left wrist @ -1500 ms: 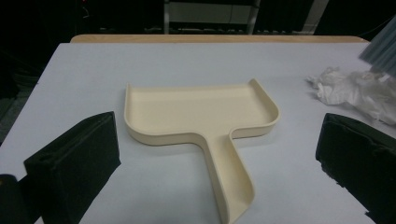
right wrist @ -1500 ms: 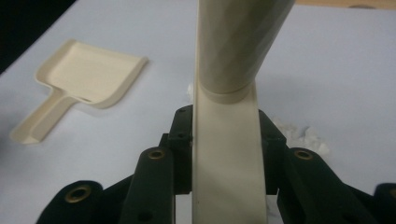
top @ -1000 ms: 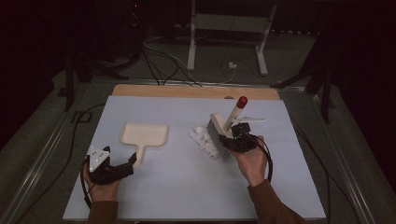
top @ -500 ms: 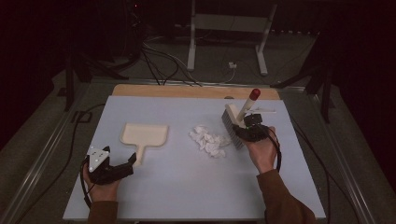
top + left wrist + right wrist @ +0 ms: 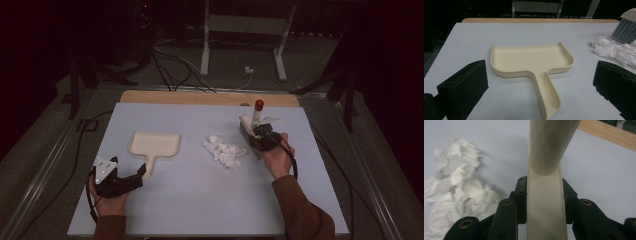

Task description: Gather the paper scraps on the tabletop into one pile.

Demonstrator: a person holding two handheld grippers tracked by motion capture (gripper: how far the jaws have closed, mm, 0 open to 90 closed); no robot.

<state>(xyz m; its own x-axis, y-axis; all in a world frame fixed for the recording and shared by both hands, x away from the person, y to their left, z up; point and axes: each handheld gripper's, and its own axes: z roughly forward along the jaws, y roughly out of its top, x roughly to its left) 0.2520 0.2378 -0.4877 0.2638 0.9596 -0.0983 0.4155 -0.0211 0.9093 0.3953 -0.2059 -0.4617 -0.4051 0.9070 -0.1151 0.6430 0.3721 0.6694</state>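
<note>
A pale blue surface [image 5: 175, 210] stands in a dark room. The right hand-held gripper [image 5: 263, 140] clamps a brush [image 5: 252, 122]; the left hand-held gripper [image 5: 131, 179] is released.

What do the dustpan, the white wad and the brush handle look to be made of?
Dustpan: cream, smooth, matte moulded shape, probably plastic. White wad: creased, torn-edged, likely crumpled tissue paper. Brush handle, clamped in the right gripper: same cream matte look, probably plastic.
</note>
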